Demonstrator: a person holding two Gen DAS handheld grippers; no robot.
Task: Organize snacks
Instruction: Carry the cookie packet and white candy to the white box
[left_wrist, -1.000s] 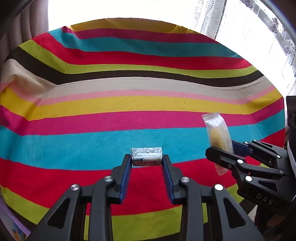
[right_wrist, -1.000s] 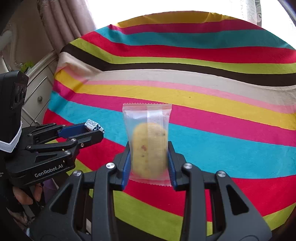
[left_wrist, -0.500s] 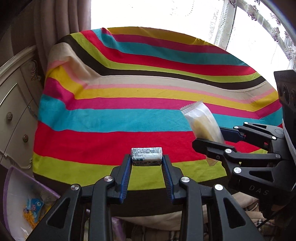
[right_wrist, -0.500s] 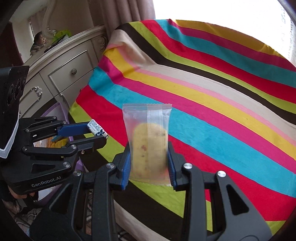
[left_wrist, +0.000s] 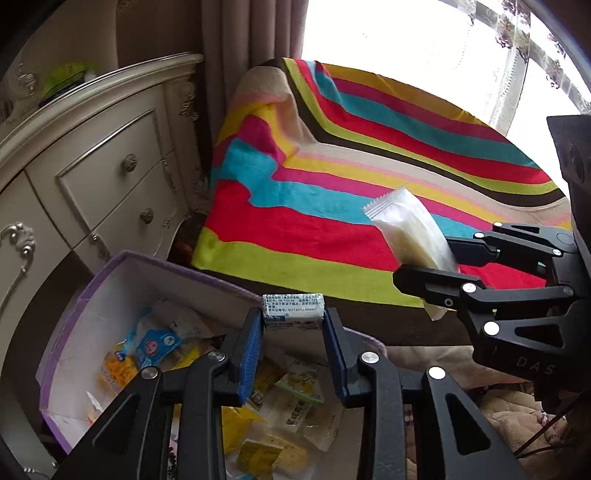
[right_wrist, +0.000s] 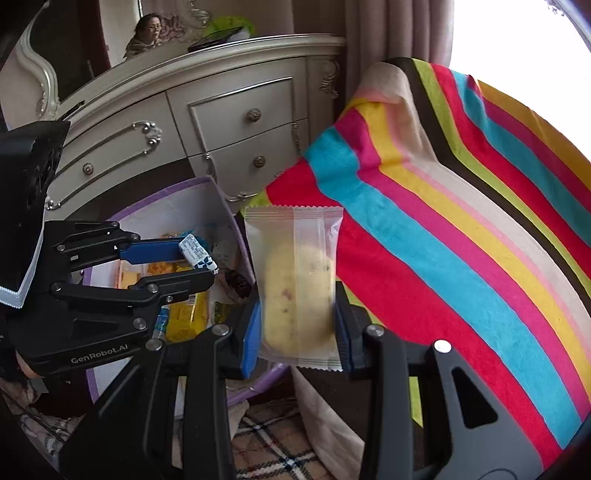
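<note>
Hanging over the purple bin's rim (left_wrist: 162, 263), left claw (left_wrist: 293, 325) clamped on small packet (left_wrist: 293, 312), right claw (right_wrist: 297, 325) clamped on cookie pouch (right_wrist: 295, 280).

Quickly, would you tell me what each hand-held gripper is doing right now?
Left hand-held gripper: closed on a small packet.
Right hand-held gripper: closed on a wrapped cake.

My left gripper (left_wrist: 293, 321) points down and forward, its blue pads pressed flat on both ends of a small white packet (left_wrist: 293, 314). My right gripper (right_wrist: 297, 314) sits just to its right, tilted the same way, jaws clamped on the sides of a clear-wrapped cake (right_wrist: 295, 280). The hand under the left gripper is, I think, barely visible at the frame's edge.
</note>
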